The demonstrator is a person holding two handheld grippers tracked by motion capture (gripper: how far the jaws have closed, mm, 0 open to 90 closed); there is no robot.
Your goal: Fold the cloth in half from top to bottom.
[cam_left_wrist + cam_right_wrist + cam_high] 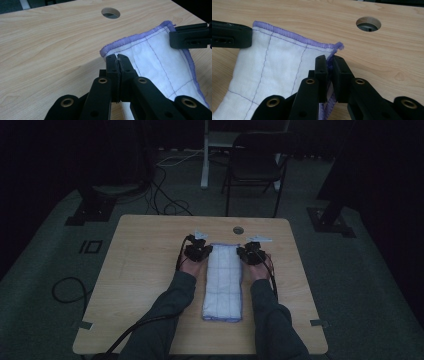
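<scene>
White quilted cloth with purple stitched hem (223,282), folded into a long strip, lying mid-table on the light wood-grain tabletop (145,270). Far 2 corners pinched: left gripper (117,59) clamped on the corner at 11 o'clock of the strip, right gripper (327,61) clamped on the corner at 1 o'clock. Both sets of jaws closed down on fabric and hem, no gap visible.

Likely next: fold far end back toward 6 o'clock (or lift to unfold, hard to call). For a clean result:
- lift both corners level, same pace
- hold the far edge taut between grippers, no sag
- line hems up before release
- steer clear of round cable hole (238,230) at 12 o'clock
</scene>
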